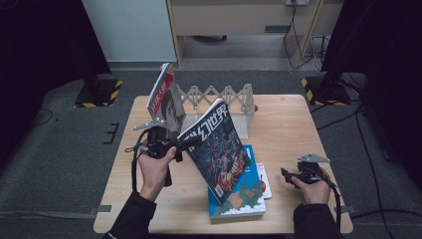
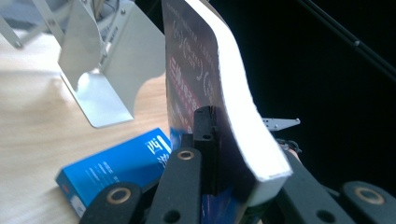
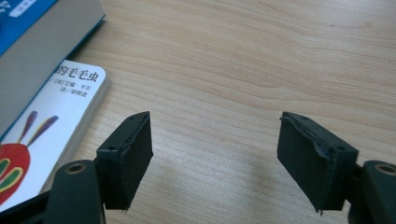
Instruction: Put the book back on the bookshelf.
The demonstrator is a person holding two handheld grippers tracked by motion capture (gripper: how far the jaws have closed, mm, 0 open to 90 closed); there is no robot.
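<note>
Black jaws of the left gripper (image 2: 212, 154) pinch a magazine (image 1: 219, 147) by its edge, raising it above the blue book (image 1: 239, 191); right gripper (image 3: 215, 158) rests spread, empty.

Wood table (image 1: 283, 119) w/ books (image 1: 244, 199), rack (image 1: 219, 97)

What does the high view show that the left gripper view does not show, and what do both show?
High view alone: the magazine's dark illustrated cover, a second magazine standing in the expanding rack, and the right gripper open, low over the table's right side.
Left gripper view alone: the magazine's white page edge bending, pinched between black fingers, and a metal bookend plate.
Both: the left gripper shut on the raised magazine, and the blue book lying on the wooden table.
</note>
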